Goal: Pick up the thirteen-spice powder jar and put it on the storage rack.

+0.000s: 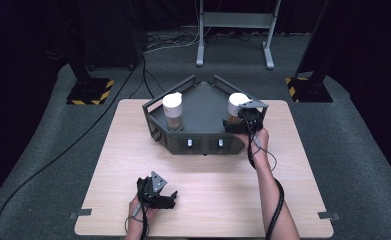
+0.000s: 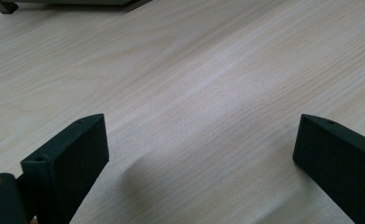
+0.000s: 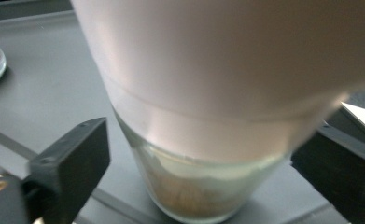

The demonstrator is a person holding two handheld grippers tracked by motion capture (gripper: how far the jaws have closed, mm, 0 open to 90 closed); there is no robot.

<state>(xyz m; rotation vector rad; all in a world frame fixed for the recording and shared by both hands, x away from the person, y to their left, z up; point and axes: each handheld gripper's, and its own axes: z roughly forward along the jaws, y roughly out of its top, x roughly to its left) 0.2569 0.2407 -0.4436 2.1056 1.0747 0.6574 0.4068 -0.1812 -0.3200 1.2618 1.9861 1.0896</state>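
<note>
The pale wooden table [image 1: 133, 165] shows a fine, light beige grain pattern. The angular metal tray [image 1: 203, 102] is dark grey throughout. Both clear glass jars [image 1: 173, 113] [image 1: 238, 107] carry white lids over brown contents. The left gripper [image 1: 169, 200] and the right gripper [image 1: 237, 125] are black. The floor bases [image 1: 90, 91] bear yellow-and-black hazard stripes. The carpet [image 1: 33, 150] is grey.
</note>
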